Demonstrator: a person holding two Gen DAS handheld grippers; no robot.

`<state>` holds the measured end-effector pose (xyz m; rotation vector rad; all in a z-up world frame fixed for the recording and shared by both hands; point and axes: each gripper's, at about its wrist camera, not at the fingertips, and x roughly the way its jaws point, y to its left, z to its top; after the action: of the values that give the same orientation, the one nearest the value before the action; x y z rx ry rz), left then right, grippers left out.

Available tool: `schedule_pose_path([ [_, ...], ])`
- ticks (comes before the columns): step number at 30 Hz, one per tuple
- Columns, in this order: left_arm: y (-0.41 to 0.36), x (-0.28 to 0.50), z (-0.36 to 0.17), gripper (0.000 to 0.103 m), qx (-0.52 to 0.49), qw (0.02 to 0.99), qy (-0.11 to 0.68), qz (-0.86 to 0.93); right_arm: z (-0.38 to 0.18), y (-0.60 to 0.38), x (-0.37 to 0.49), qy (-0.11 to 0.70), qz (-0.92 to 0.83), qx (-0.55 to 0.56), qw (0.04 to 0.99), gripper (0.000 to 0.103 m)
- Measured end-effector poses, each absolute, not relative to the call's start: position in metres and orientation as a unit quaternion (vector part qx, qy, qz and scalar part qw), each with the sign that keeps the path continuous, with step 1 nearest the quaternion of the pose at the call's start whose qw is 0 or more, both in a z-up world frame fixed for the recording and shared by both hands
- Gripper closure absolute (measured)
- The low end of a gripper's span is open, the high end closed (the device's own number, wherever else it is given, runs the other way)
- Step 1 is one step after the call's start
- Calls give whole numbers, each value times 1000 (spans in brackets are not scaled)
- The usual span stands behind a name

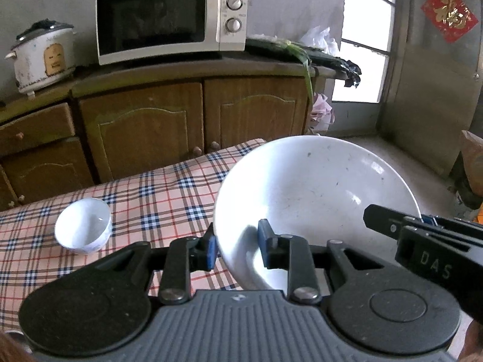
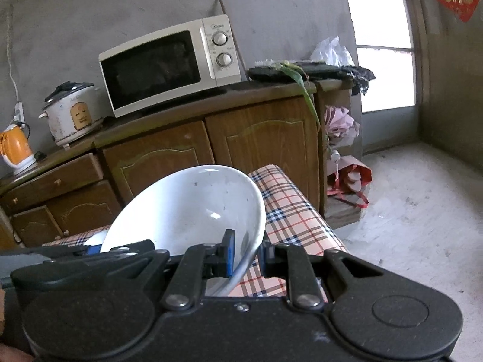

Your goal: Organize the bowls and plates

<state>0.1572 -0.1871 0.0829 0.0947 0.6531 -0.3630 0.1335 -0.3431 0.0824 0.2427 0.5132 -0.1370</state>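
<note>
A large white bowl [image 1: 314,187] hangs tilted above the checked tablecloth [image 1: 157,187], held by its rim on two sides. My left gripper [image 1: 238,246] is shut on the near left part of the rim, one blue pad inside the bowl and one outside. The right gripper [image 1: 392,226] reaches in from the right edge of the left wrist view and clamps the opposite rim. In the right wrist view the same bowl [image 2: 193,208] fills the middle, with my right gripper [image 2: 247,255] shut on its near edge. A small white bowl [image 1: 83,229] stands upright on the cloth to the left.
Behind the table runs a wooden cabinet [image 1: 145,126] carrying a microwave [image 1: 169,18] and a rice cooker [image 1: 45,54]; an orange kettle [image 2: 16,150] sits at its left end. The table's far right corner [image 2: 280,181] drops to bare concrete floor [image 2: 407,211]. Bags [image 2: 347,181] lie by the cabinet's end.
</note>
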Motion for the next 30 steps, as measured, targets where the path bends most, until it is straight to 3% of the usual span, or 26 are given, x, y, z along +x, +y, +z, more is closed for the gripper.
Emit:
schedule_pose_path([
  [30, -156, 93, 87, 73, 53, 940, 299, -153, 93, -307, 76, 230, -42, 108, 966, 81],
])
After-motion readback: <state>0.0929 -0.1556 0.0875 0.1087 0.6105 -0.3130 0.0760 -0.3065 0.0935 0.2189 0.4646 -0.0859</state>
